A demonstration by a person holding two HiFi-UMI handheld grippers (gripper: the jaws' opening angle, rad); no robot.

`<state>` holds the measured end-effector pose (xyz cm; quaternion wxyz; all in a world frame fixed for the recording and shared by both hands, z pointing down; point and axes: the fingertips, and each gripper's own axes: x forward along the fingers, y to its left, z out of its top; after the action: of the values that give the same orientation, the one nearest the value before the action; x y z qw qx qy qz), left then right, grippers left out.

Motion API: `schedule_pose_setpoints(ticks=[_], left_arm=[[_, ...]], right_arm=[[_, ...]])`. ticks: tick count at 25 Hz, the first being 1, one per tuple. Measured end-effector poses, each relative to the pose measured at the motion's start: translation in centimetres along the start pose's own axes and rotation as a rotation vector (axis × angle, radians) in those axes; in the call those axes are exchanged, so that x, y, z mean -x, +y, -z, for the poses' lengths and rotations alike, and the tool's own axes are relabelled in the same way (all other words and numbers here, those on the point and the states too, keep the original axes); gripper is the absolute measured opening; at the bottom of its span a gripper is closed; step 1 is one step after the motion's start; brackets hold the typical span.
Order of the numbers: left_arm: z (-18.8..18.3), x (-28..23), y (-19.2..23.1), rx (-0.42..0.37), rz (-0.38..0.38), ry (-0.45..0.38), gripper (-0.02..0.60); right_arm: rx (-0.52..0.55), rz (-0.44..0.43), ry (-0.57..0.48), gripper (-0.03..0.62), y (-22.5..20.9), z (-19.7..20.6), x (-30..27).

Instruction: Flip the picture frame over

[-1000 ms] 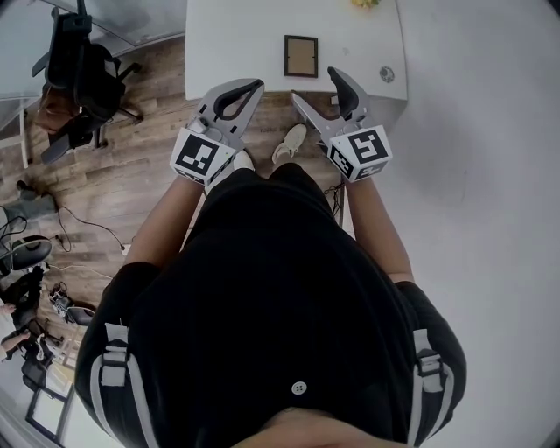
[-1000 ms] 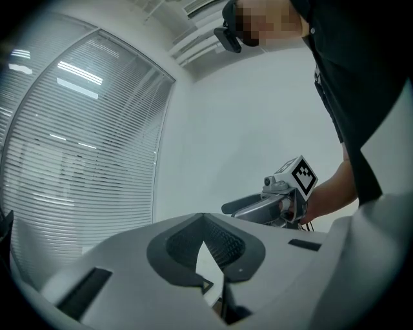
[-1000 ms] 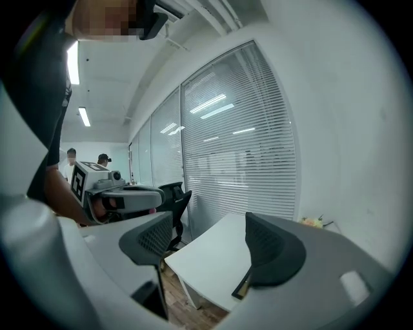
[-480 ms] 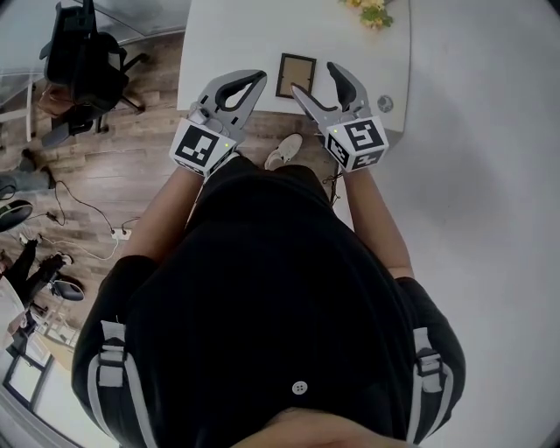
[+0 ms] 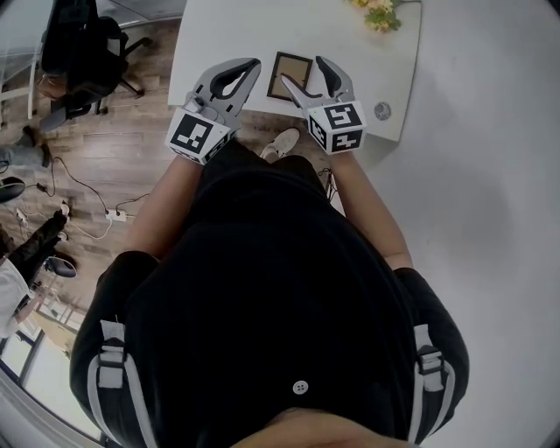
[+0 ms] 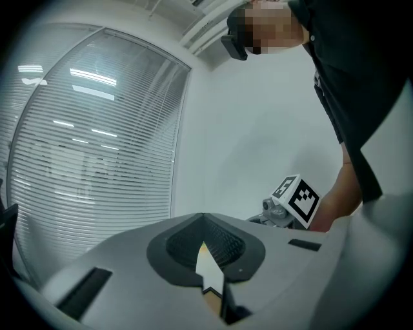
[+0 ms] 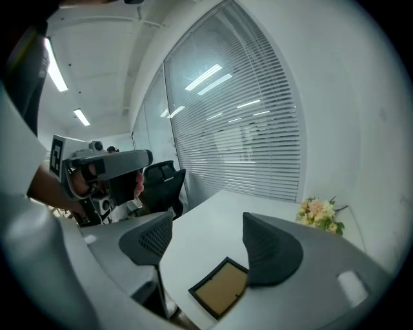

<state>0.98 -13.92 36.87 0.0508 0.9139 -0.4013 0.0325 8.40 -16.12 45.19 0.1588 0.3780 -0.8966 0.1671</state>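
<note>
The white table (image 5: pixel 219 39) took up the top of the head view, and the person stood at its near edge with a gripper in each hand. The left gripper (image 5: pixel 252 66) hung over the table's near edge just left of the frame, its jaws pressed together on nothing and, in its own view, aimed up at a bare wall and window blinds. The right gripper (image 5: pixel 308 79) hovered above the table with its jaws wide apart and empty, and its own view looked down between them at the frame. The picture frame (image 7: pixel 221 295) lay flat close to the near edge, a thin dark border around a plain brown panel that faced up. A small bunch of flowers (image 5: pixel 381 16) lay well apart at the far side. The frame looked light and stiff, likely easy to lift with one gripper. It might carry glass on the hidden face, so it would need a gentle turn and a soft landing. Lying flush on a smooth top, it offered little for a jaw to get under. The best hold seemed to be a pinch across one border rail, perhaps after sliding it to overhang the edge.
</note>
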Motion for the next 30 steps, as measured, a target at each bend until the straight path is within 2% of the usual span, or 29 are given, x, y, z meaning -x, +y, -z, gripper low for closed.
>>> schedule_pose_setpoints(ticks=[5, 8, 13, 23, 30], left_arm=[[1.8, -0.6, 1.4, -0.018, 0.029, 0.033, 0.005], [2.4, -1.1, 2.6, -0.017, 0.053, -0.006, 0.005], [4.2, -0.8, 4.6, -0.008, 0.080, 0.002, 0.005], [9.1, -0.8, 7.0, 0.022, 0.112, 0.059, 0.005], [12.5, -1.1, 7.6, 0.053, 0.115, 0.085, 0.005]], right_arm=[[-0.061, 0.096, 0.066, 0.351, -1.0, 2.6, -2.8], [-0.104, 0.152, 0.098, 0.345, -1.1, 4.1, -4.6], [-0.148, 0.235, 0.142, 0.317, -0.5, 6.4, -6.9], [-0.202, 0.358, 0.229, 0.277, -0.3, 11.7, -10.2], [-0.229, 0.405, 0.280, 0.235, -0.9, 15.1, -11.7]])
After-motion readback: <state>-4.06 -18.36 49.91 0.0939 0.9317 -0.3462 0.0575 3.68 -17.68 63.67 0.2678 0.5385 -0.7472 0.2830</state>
